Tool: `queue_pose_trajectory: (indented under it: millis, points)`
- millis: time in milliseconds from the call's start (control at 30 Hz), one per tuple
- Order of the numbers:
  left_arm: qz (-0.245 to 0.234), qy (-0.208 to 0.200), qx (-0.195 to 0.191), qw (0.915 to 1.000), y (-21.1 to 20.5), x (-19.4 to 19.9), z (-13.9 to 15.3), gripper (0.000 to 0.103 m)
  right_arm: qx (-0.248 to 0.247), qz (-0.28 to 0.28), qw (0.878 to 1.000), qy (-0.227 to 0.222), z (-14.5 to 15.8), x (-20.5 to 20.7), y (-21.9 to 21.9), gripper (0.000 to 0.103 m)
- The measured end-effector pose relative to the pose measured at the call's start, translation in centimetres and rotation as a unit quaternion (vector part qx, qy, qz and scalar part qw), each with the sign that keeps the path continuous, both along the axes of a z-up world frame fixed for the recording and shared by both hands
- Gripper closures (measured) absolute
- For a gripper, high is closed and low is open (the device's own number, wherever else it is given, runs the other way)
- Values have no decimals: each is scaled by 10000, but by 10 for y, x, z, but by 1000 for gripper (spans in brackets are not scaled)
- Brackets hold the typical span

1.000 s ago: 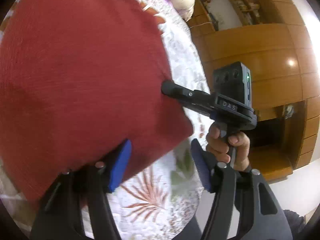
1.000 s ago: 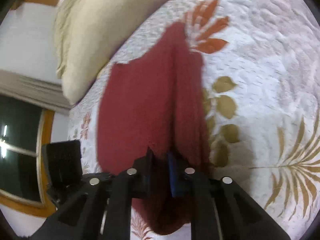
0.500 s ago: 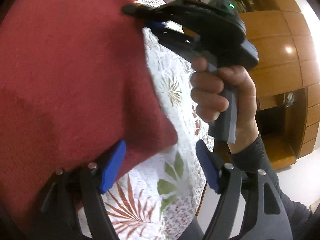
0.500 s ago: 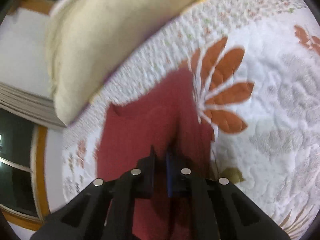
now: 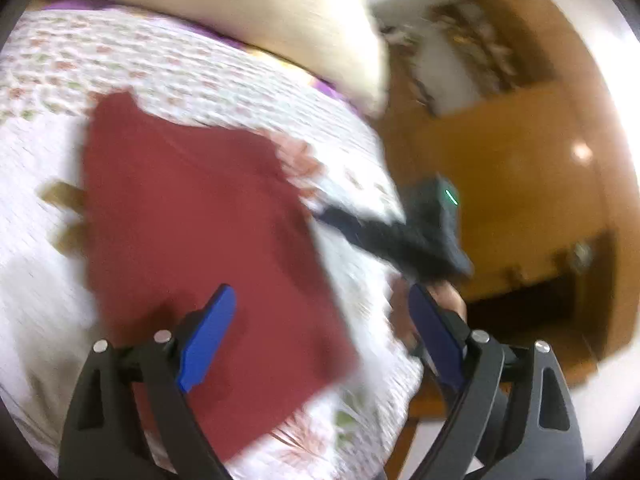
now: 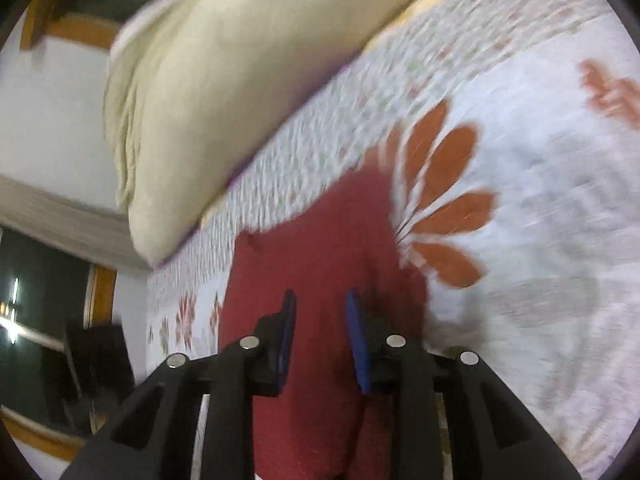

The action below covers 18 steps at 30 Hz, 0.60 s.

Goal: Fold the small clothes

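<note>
Cloth of dark red lies flat on the floral bedspread, near the cream pillow. The left gripper is wide open above it. The right gripper has a narrow gap and holds nothing.

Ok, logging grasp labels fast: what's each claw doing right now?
Left claw: open, holding nothing, above the red cloth.
Right claw: partly open, grips nothing; red cloth shows between its pads.
</note>
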<state>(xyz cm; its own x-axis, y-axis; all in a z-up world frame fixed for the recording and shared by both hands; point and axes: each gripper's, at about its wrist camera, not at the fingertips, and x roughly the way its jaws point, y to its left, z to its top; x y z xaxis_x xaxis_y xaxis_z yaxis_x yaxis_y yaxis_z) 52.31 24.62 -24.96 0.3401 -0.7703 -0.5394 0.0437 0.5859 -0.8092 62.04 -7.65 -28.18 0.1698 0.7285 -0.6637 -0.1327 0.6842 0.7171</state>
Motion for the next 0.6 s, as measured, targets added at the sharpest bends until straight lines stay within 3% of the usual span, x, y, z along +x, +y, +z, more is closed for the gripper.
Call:
queue_pose_trajectory:
  millis: [67, 100, 133, 233, 300, 367, 433, 467, 533, 600]
  points:
    - [68, 462, 327, 9984, 9, 23, -25, 16, -302, 127, 9994, 127, -15, 5, 12, 80]
    - [46, 604, 412, 9973, 10, 29, -35, 18, -571, 97, 9981, 195, -28, 9, 12, 96]
    - [11, 810, 511, 9954, 10, 35, -48, 21, -708, 26, 9971, 285, -36, 11, 8, 103]
    - [-60, 907, 633, 9938, 5, 44, -46, 21, -512, 15, 9984, 258, -29, 5, -3, 99]
    - [-45, 685, 555, 9961, 6, 40, -29, 21, -311, 182, 9993, 3, -6, -11, -8, 86]
    - [-260, 204, 364, 9988, 2, 21, 0, 21, 51, 560, 9982, -227, 17, -36, -3, 85]
    - [-506, 33, 141, 9986, -8, 4, 9, 21, 244, 930, 9951, -231, 20, -62, -2, 85]
    - [-635, 42, 239, 9977, -16, -4, 8, 21, 162, 1024, 9944, -185, 15, -69, -1, 85]
    - [-809, 270, 611, 9945, -27, -12, -12, 21, -190, 1062, 9942, -17, -10, -75, -5, 96]
    - [-754, 584, 799, 9922, -26, -13, -37, 29, -40, 858, 9961, 211, -25, -73, -18, 101]
